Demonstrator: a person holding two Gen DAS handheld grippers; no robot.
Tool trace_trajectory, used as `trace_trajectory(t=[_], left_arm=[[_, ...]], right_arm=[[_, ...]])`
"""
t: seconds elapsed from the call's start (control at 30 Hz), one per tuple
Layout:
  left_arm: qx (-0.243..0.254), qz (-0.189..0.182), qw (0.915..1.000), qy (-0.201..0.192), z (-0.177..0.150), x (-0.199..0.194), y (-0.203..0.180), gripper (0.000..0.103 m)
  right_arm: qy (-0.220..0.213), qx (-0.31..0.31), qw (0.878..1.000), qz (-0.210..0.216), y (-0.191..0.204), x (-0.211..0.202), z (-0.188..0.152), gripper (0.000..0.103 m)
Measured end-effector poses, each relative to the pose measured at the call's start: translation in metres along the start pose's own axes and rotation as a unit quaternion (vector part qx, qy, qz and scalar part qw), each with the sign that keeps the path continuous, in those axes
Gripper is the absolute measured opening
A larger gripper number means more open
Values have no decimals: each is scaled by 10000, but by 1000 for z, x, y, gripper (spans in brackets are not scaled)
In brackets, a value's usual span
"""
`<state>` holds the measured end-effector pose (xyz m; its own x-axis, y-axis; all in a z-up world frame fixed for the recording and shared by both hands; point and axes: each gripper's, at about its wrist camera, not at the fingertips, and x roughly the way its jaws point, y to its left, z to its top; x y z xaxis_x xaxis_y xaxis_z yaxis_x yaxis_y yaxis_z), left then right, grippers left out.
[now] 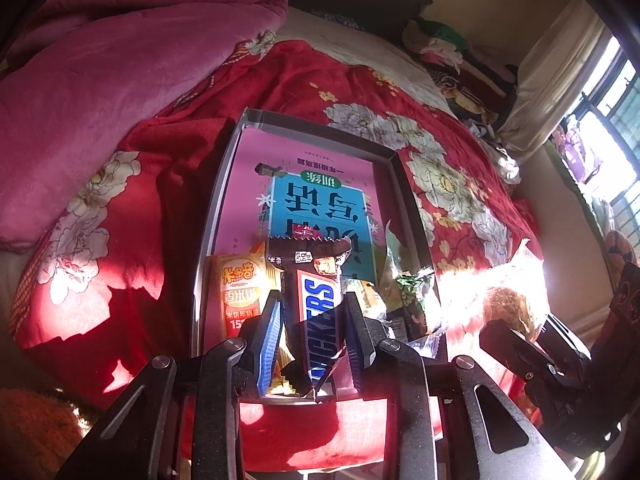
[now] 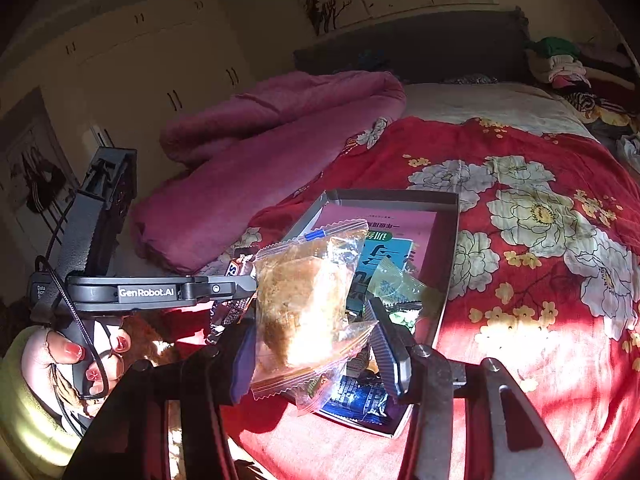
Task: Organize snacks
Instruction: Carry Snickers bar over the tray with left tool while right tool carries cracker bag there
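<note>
My left gripper [image 1: 313, 300] is shut on a brown Snickers bar [image 1: 318, 316], held upright over the near end of a grey-rimmed box [image 1: 222, 192]. A pink and blue book [image 1: 316, 188] lines the bottom of the box. My right gripper [image 2: 312, 320] is shut on a clear packet with a brown pastry [image 2: 304, 304], above the box's near left corner [image 2: 450, 248]. In the right wrist view the left gripper [image 2: 240, 292] reaches in from the left with the Snickers bar [image 2: 235, 268] peeking out. In the left wrist view the right gripper [image 1: 528, 320] shows at the right.
An orange rice-cracker packet [image 1: 240, 292], a green packet [image 2: 396, 292] and a blue packet [image 2: 360, 396] lie in the box. It rests on a red floral bedspread [image 2: 520, 280]. A pink blanket [image 1: 120, 80] is heaped to the left. A hand [image 2: 68, 356] holds the left gripper's handle.
</note>
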<state>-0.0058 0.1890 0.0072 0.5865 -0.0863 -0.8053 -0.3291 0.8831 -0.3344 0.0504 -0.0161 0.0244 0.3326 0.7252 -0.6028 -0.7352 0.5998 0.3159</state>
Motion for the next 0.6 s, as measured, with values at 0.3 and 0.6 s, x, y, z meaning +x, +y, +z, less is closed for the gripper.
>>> trace_trajectory(t=[0.3,0.6], left_arm=[[76,-124,9999,65,-2,2,-1,31],[206,-235,9993,221,-6,7,-7,31]], right_arm=[[71,36,9999,-113,3,12,7,51],[153,24,9996,-236,3,16,8,51]])
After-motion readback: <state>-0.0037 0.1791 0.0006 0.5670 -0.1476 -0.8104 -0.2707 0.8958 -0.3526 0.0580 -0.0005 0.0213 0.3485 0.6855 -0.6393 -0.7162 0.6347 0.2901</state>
